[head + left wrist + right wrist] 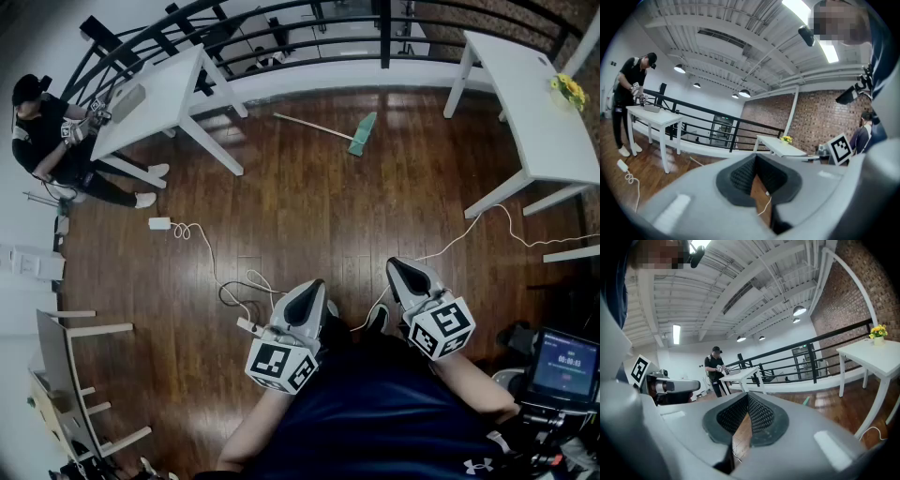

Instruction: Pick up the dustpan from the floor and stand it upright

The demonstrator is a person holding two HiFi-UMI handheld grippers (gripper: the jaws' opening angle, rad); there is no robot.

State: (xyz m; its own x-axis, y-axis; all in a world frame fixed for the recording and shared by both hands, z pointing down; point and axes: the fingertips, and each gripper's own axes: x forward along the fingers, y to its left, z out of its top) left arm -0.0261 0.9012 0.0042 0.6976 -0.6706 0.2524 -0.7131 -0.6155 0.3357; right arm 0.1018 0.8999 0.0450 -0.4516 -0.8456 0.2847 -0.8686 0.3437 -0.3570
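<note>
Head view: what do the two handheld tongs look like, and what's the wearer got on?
The left tongs and right tongs both have smooth, light grey, tapering shells with black textured pads inside. Each carries a white cube with black square markers at the rear. The wearer has a dark navy short-sleeved top.

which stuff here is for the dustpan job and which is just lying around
For the job:
- dustpan, lying flat on the floor
- left gripper and right gripper, jaws shut, empty

Just lying about:
- white adapter on the floor
- yellow flowers
- left table
- right table
</note>
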